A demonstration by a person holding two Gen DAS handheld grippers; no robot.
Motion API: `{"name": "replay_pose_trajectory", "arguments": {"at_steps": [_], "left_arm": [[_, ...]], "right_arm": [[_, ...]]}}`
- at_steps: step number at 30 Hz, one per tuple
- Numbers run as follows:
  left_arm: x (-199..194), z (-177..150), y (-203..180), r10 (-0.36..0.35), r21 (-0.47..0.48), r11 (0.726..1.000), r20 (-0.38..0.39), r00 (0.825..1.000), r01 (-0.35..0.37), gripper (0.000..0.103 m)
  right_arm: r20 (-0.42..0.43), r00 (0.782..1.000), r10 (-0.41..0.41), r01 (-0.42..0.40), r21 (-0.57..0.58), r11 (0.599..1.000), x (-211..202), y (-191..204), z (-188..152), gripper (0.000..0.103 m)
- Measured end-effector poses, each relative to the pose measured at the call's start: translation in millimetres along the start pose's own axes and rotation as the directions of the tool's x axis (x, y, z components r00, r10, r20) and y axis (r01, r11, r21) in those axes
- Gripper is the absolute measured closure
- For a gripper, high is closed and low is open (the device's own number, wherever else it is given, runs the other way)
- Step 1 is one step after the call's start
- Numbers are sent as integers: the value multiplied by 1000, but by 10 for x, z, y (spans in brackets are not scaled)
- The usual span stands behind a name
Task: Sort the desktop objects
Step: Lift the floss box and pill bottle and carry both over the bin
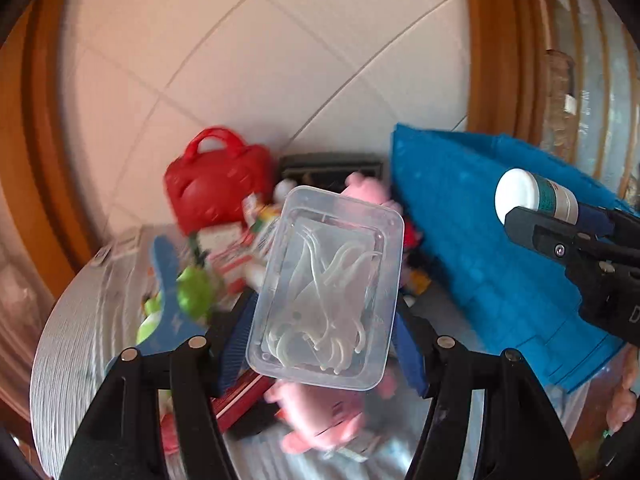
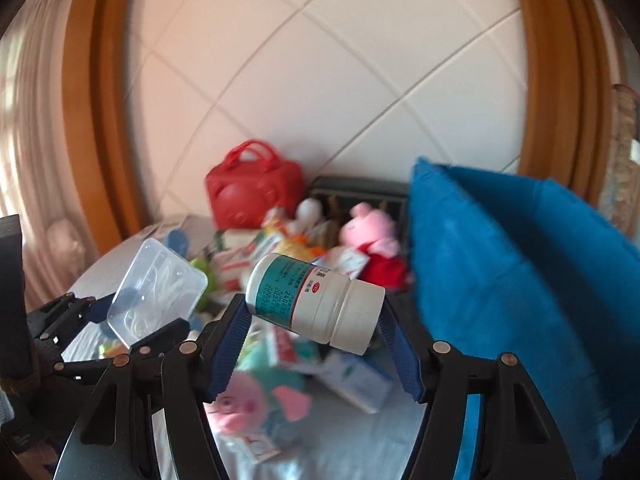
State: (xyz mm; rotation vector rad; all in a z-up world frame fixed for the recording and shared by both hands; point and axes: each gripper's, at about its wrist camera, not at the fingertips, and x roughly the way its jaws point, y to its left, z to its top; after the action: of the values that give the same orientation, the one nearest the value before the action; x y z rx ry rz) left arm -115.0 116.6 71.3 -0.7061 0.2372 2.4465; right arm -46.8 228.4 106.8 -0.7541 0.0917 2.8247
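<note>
Your left gripper (image 1: 325,316) has its blue ribbed fingers (image 1: 236,344) closed onto the two sides of a clear rectangular plastic box of white floss picks (image 1: 326,286), lifted above the clutter. Left of those fingers lie a blue flat toy (image 1: 168,280) and a green plush (image 1: 196,292); beyond them stands a red plastic handbag case (image 1: 218,182), and under the box sits a pink pig plush (image 1: 320,420). Right of the box a bright blue fabric bag (image 1: 480,240) stands open. Further right, your right gripper (image 2: 316,340) pinches a white pill bottle with a teal label (image 2: 316,300) end to end, cap toward the right finger, held sideways just left of the bag's mouth. Behind it a pink pig doll in a red dress (image 2: 372,236) leans by a dark slotted rack (image 2: 360,192).
</note>
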Motion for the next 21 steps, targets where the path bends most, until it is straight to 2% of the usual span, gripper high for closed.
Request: {"name": "replay_pose_trajectory", "arguments": {"at_steps": [5,10,16,21], "left_arm": [[49,467,-714,-98,26,995,39,994,97,40],[79,876,-1576,-178,74,982,39,983,175,40],[82,1091,-2497,-235,92,968,13,972,233,40],[199,1114,-3089,-242,122,961,-50,969,247,40]], "right_arm": [[51,991,-127,126,16,992,-367,-774,242,37],[15,975,-224,224,6,975,-599,-1665,342,37],[-29,954,-300,300,-5,954,-715,-2611,253,37],[-85,949,-303,302,-25,953,-658,-3150,50,37]]}}
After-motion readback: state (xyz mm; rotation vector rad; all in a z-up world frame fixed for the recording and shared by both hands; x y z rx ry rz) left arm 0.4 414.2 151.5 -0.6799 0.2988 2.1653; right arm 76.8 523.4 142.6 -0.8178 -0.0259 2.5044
